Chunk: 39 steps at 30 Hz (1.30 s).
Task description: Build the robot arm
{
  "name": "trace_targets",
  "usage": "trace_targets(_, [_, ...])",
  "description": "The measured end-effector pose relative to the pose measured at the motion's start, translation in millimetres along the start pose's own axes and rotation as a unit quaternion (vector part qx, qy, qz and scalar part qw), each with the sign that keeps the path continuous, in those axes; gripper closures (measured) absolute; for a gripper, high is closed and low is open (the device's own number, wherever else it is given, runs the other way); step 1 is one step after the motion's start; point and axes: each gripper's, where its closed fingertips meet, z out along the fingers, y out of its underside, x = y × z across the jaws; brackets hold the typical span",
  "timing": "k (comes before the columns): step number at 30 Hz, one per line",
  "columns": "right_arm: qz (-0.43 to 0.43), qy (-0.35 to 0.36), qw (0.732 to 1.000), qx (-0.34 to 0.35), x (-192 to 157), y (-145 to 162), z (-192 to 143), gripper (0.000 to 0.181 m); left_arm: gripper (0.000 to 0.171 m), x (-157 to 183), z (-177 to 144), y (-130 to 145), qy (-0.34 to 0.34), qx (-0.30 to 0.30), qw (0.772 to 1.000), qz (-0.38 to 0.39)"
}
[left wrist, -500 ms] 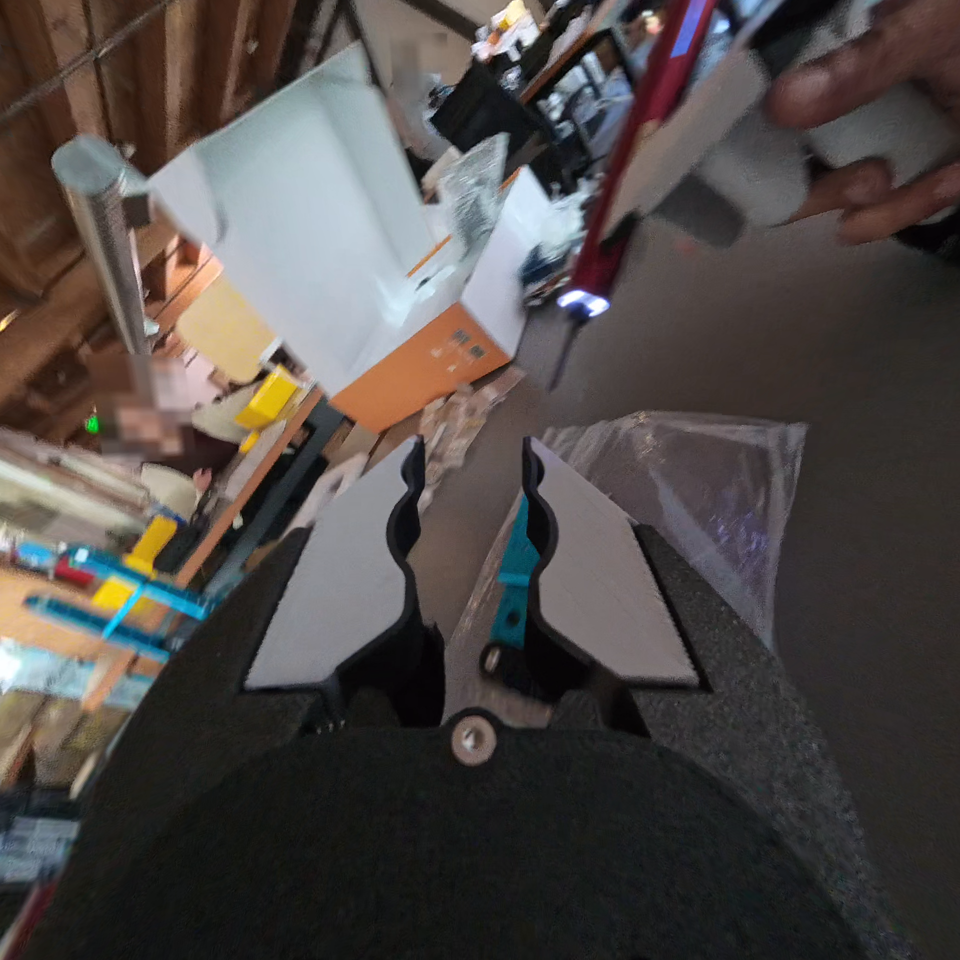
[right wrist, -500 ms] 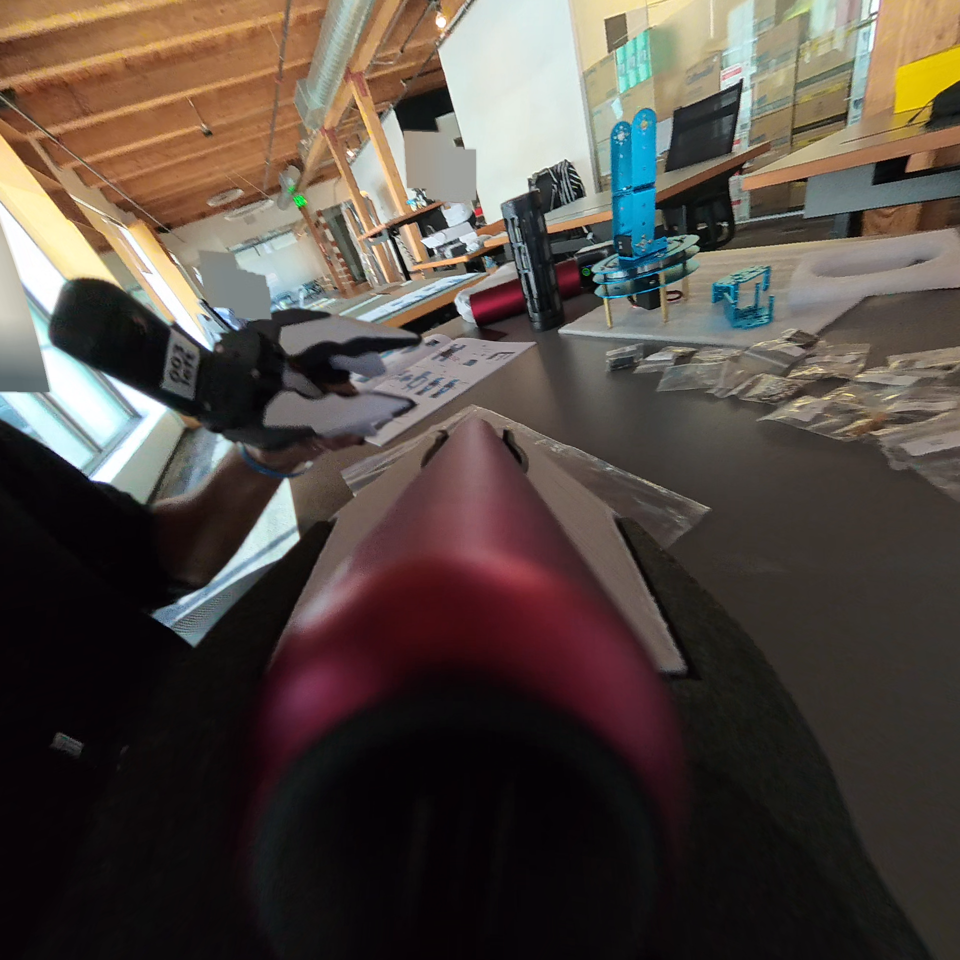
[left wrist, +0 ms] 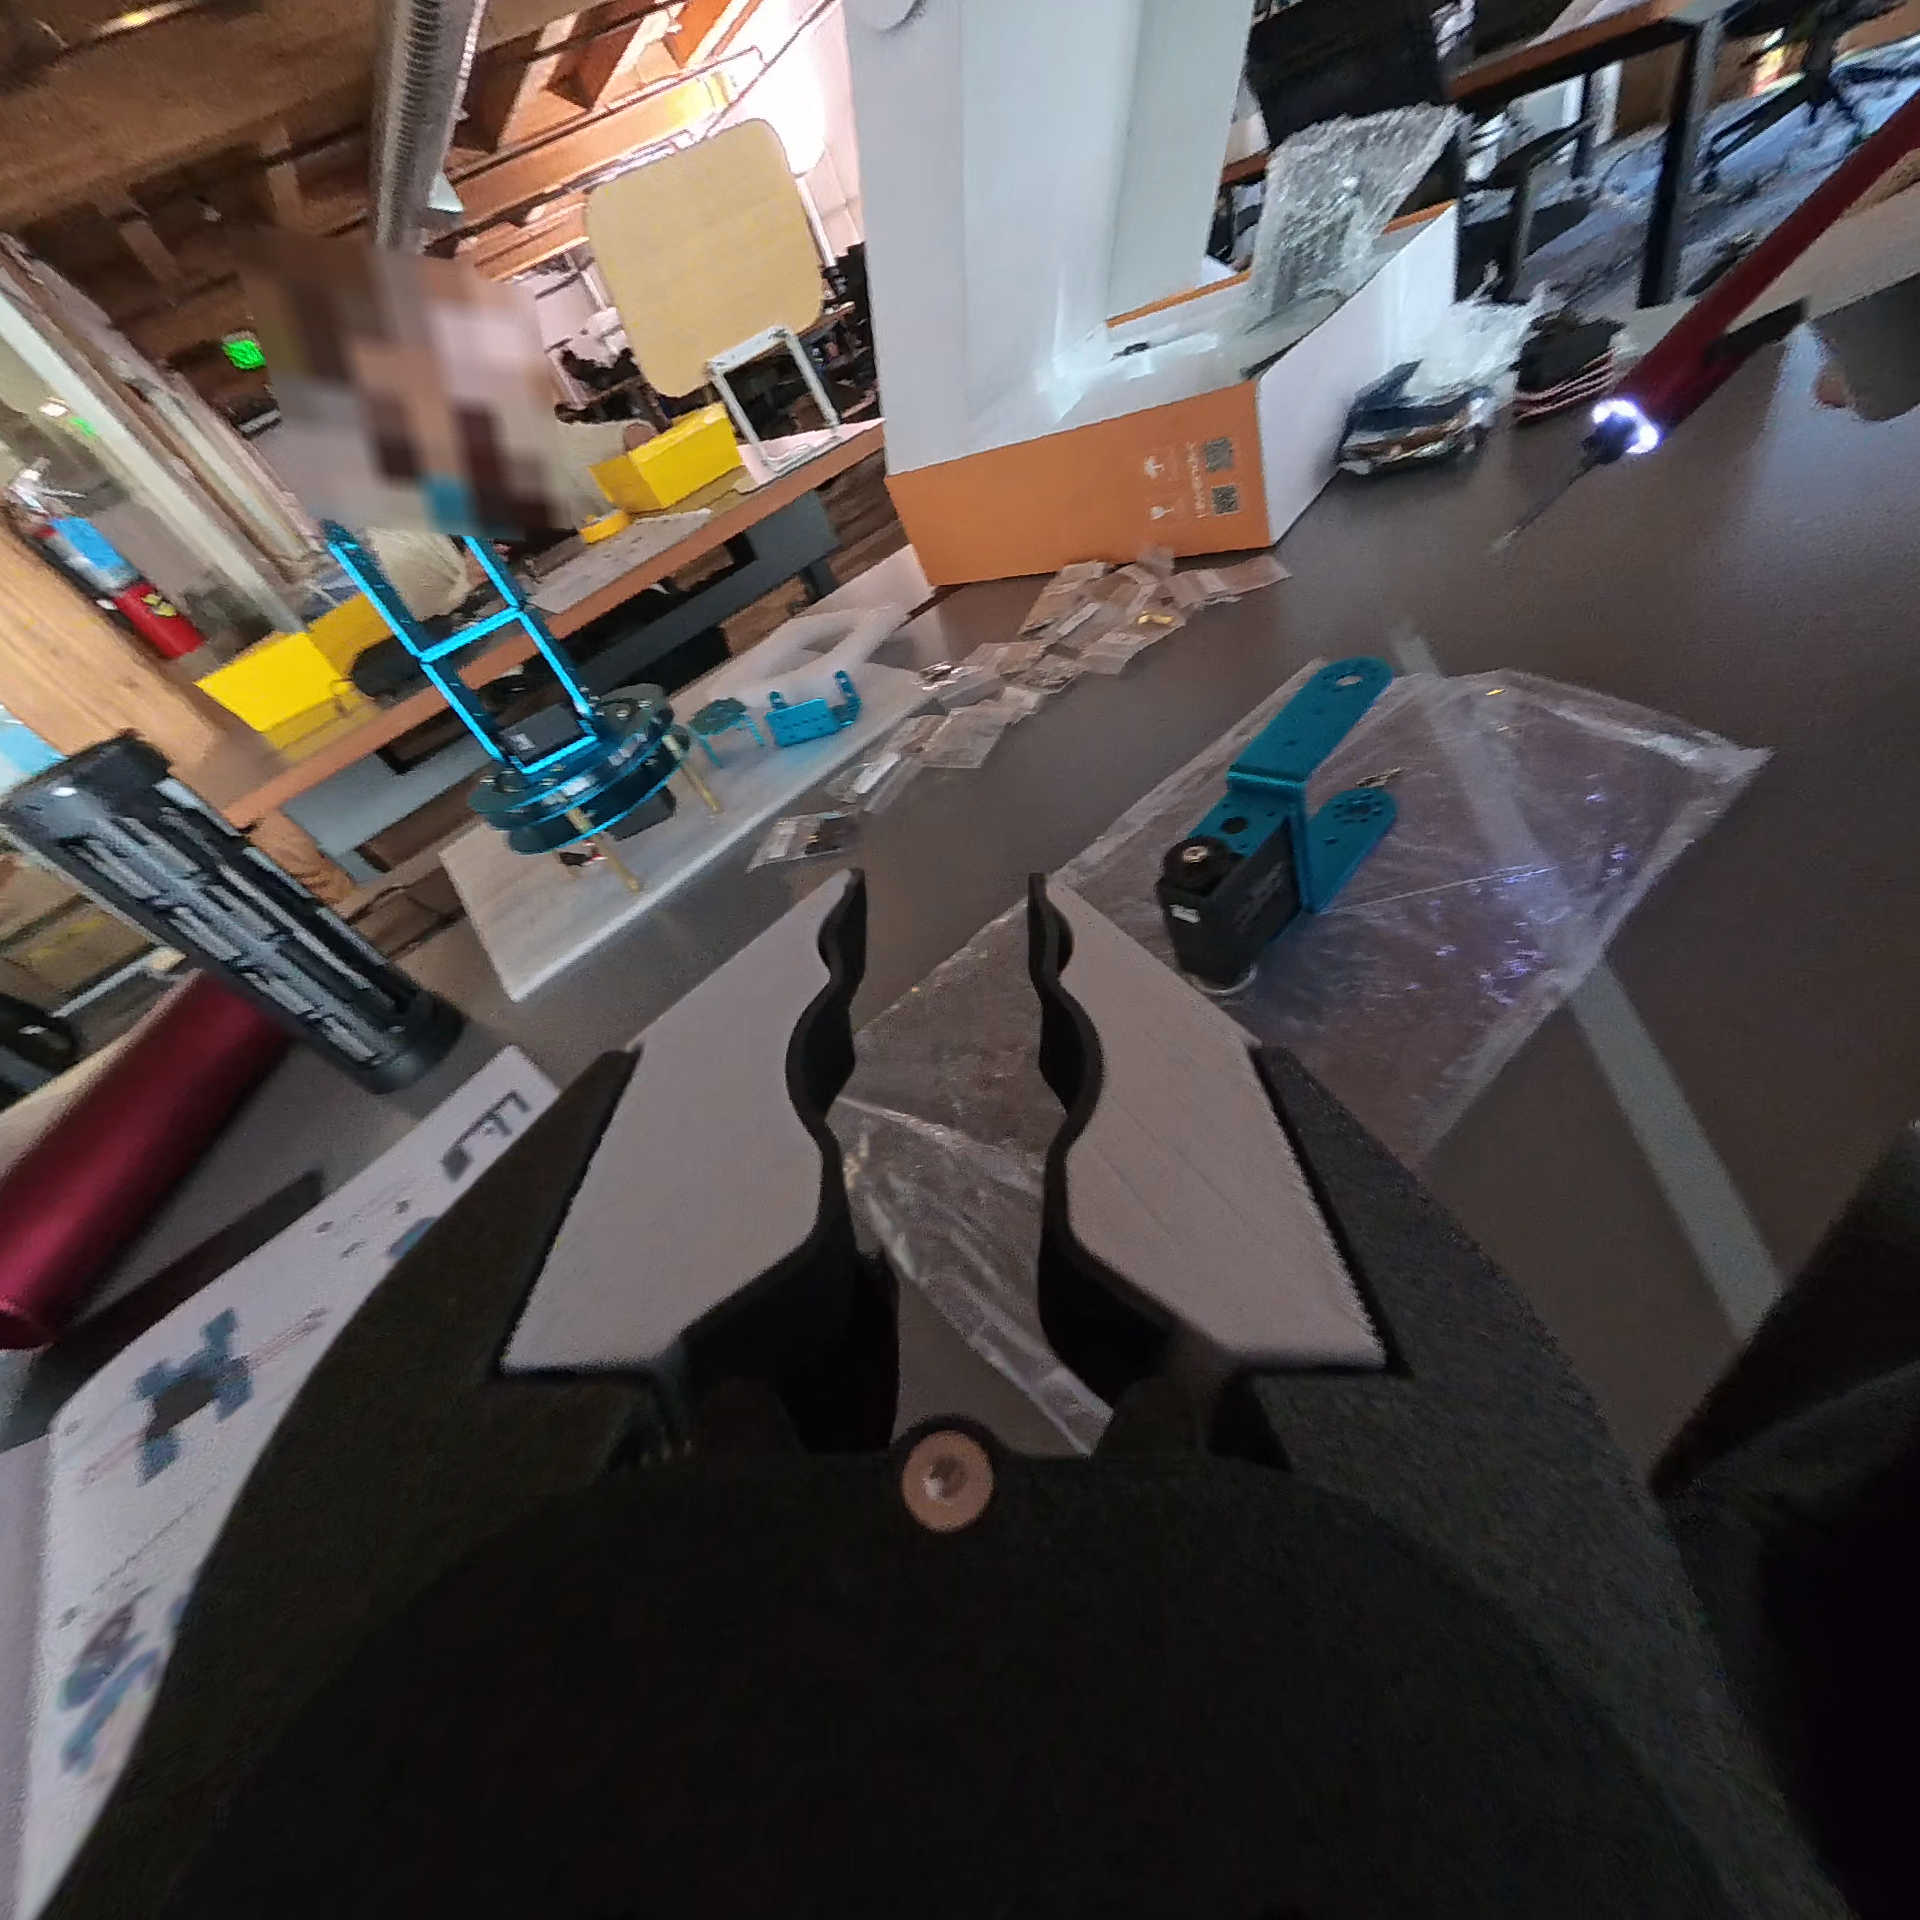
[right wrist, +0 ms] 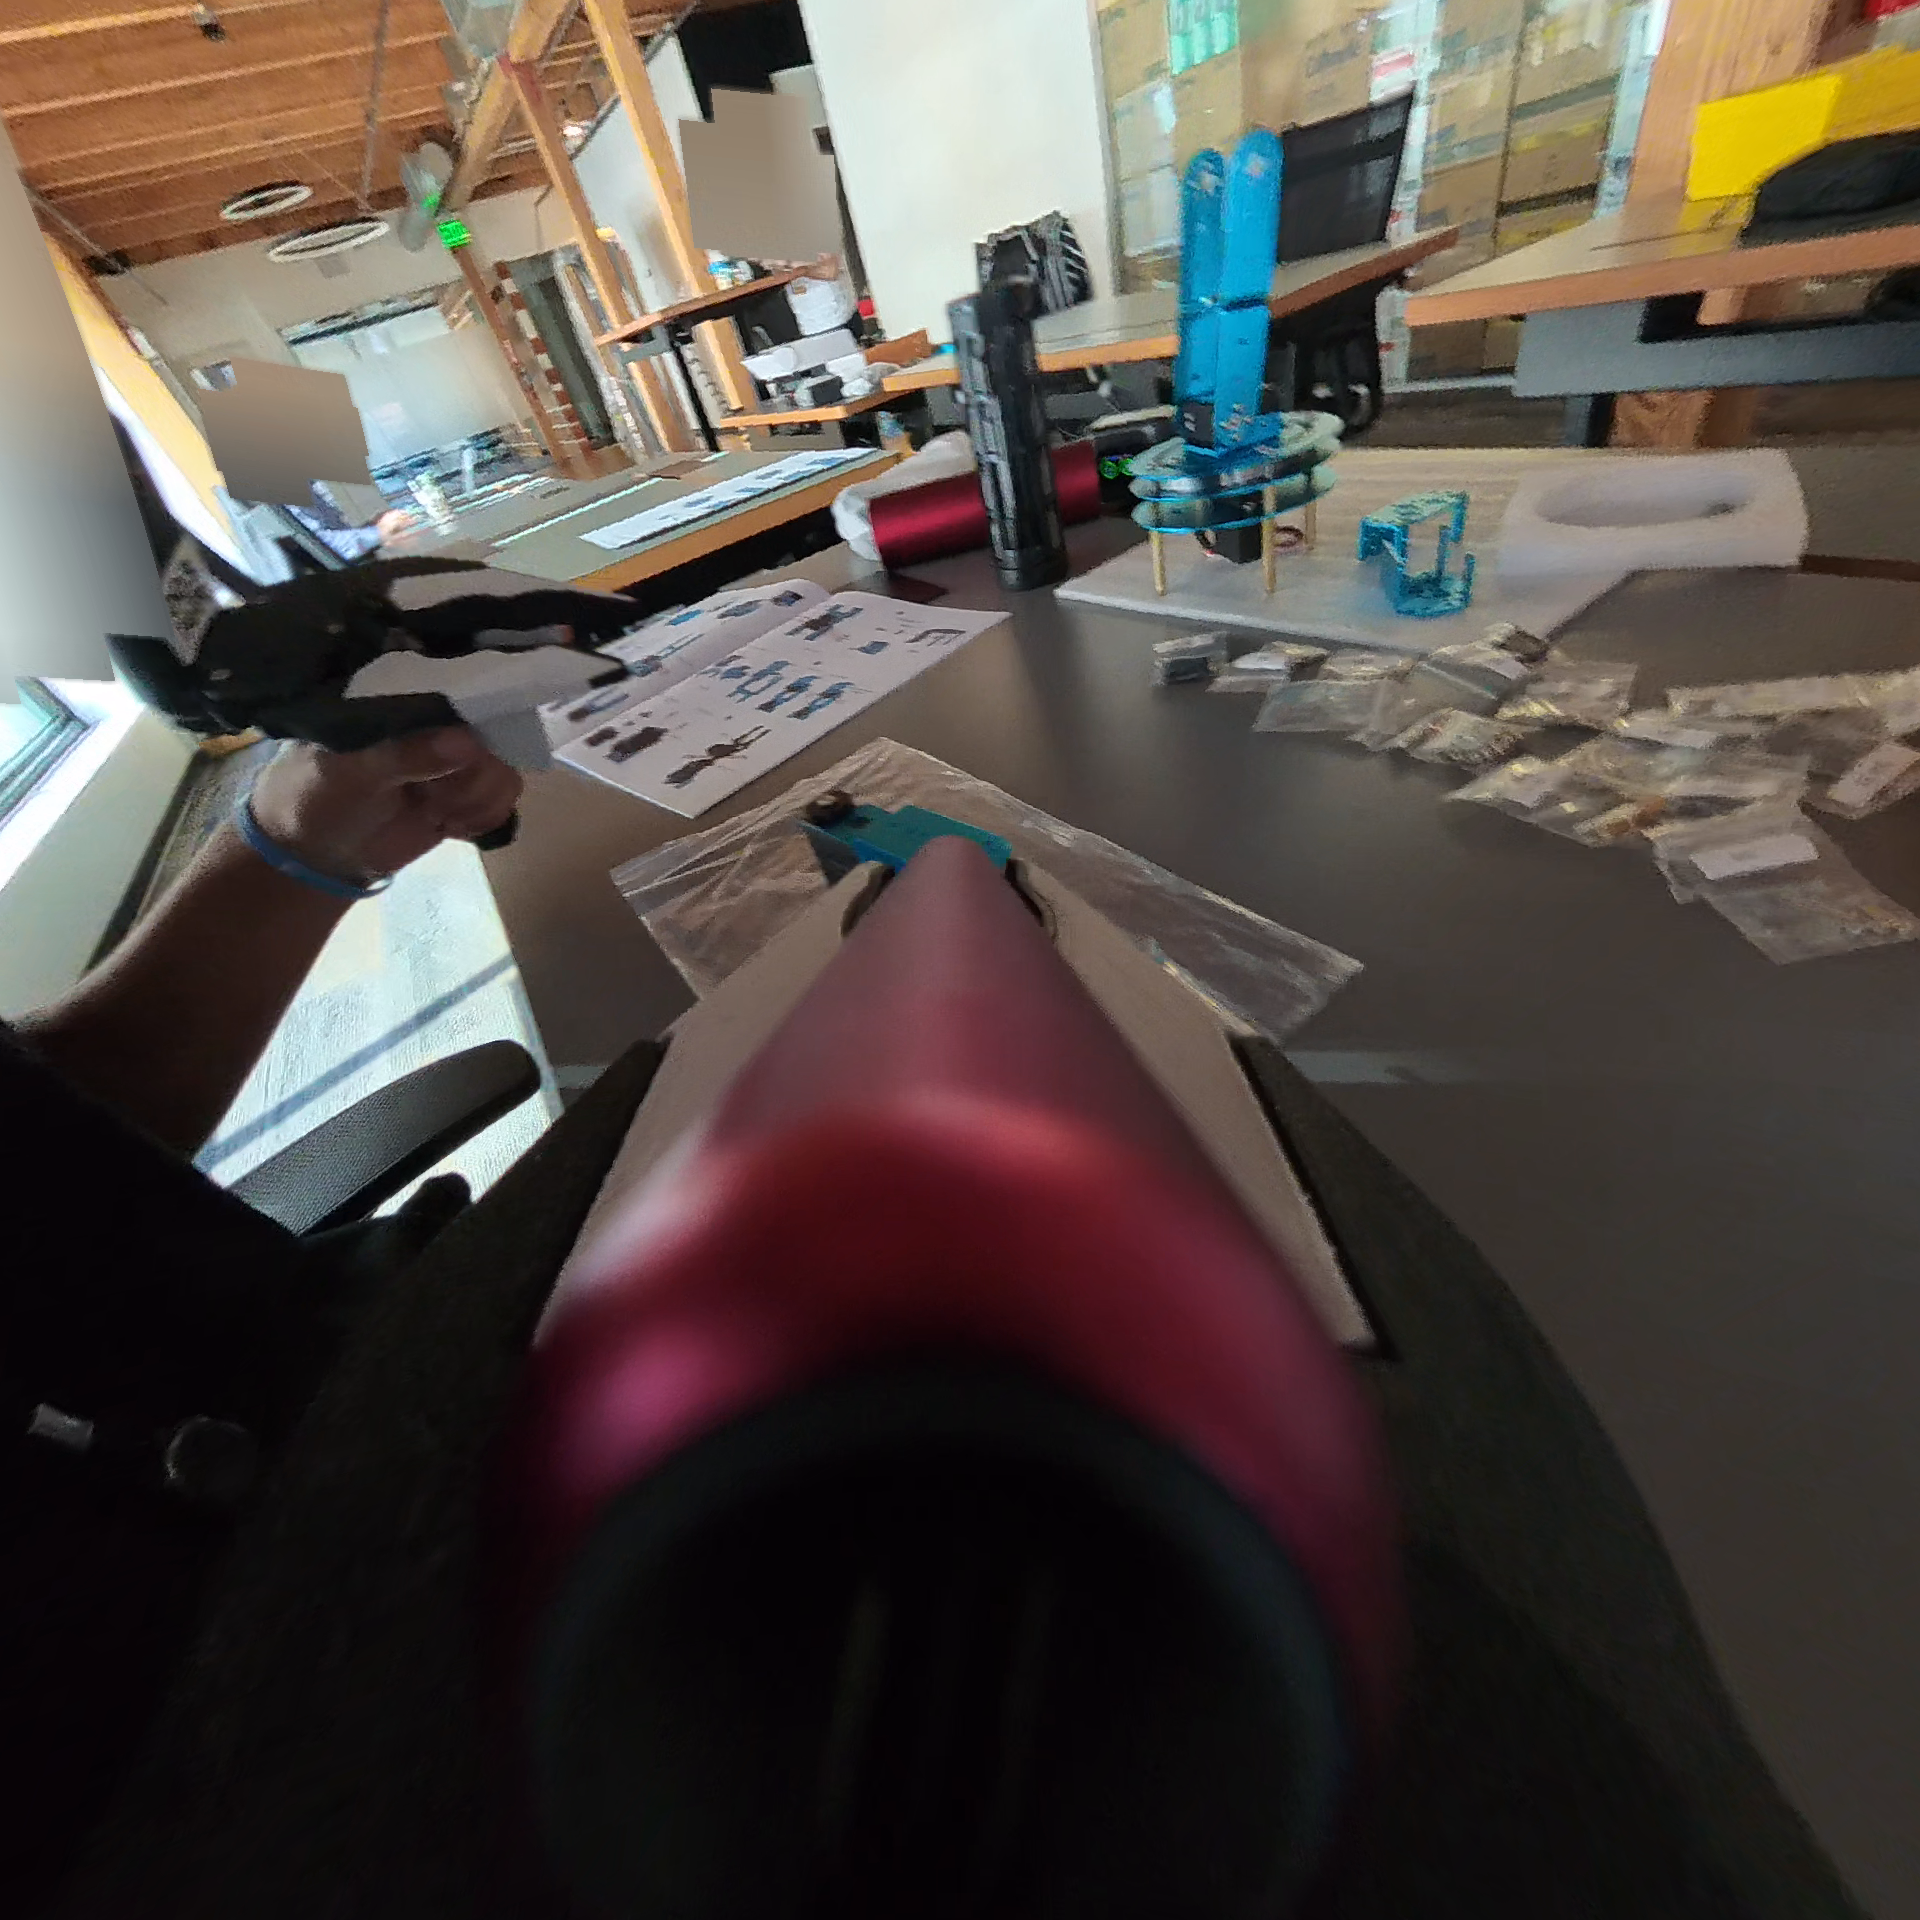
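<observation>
The left gripper [left wrist: 945, 935] hovers level above the counter [left wrist: 1714, 1091], its 2 fingers apart and empty; the right gripper [right wrist: 940, 883] angles downward, fingers clamped on a red screwdriver [right wrist: 935, 1143].

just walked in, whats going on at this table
A person holds a gripper in each hand over a dark table. The right gripper is shut on a red screwdriver, its lit tip in the air above a blue bracket and servo lying on a clear bag. The left gripper is open and empty, hovering near the bag's edge beside a manual.
</observation>
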Motion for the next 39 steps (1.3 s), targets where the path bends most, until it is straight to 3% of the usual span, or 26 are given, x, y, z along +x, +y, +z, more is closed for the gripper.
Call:
trace_targets(3, [-0.007,-0.029,1.000,0.007,-20.5,-6.3,6.6,0.160,0.139,34.2,8.9,-6.3,0.072,0.006,0.997,0.015])
trace_targets(6, [0.020,-0.081,0.996,0.014,-46.1,-9.9,16.1,0.160,0.129,79.8,30.0,-24.3,0.110,0.023,0.987,0.113])
trace_targets(9, [0.001,-0.090,0.996,-0.013,-62.8,1.6,30.4,0.159,0.124,122.1,50.5,-47.8,0.101,0.068,0.961,0.248])
trace_targets(12, [0.004,-0.120,0.993,-0.021,-80.8,8.3,37.7,0.157,0.124,148.7,63.1,-56.3,0.088,0.101,0.935,0.329])
trace_targets(15, [0.000,-0.122,0.992,-0.024,-88.2,13.7,39.6,0.158,0.150,154.1,66.5,-57.0,0.063,0.116,0.915,0.382])
trace_targets(16, [0.000,-0.120,0.993,-0.020,-88.9,14.0,39.5,0.158,0.151,154.2,66.0,-56.8,0.058,0.115,0.910,0.395])
trace_targets(24, [0.022,-0.151,0.988,-0.008,-96.2,9.9,34.3,0.155,0.152,159.8,62.3,-67.3,0.042,0.125,0.896,0.424])
trace_targets(32, [-0.007,-0.123,0.992,-0.001,-91.6,7.9,36.0,0.159,0.151,158.6,66.6,-70.6,0.039,0.125,0.895,0.426])
trace_targets(37, [-0.034,-0.107,0.994,-0.005,-86.5,8.8,37.8,0.158,0.149,153.4,69.1,-65.6,0.039,0.112,0.914,0.389])
trace_targets(39, [-0.046,-0.095,0.994,-0.014,-81.8,10.9,38.0,0.159,0.138,143.6,65.5,-60.2,0.043,0.104,0.926,0.359])
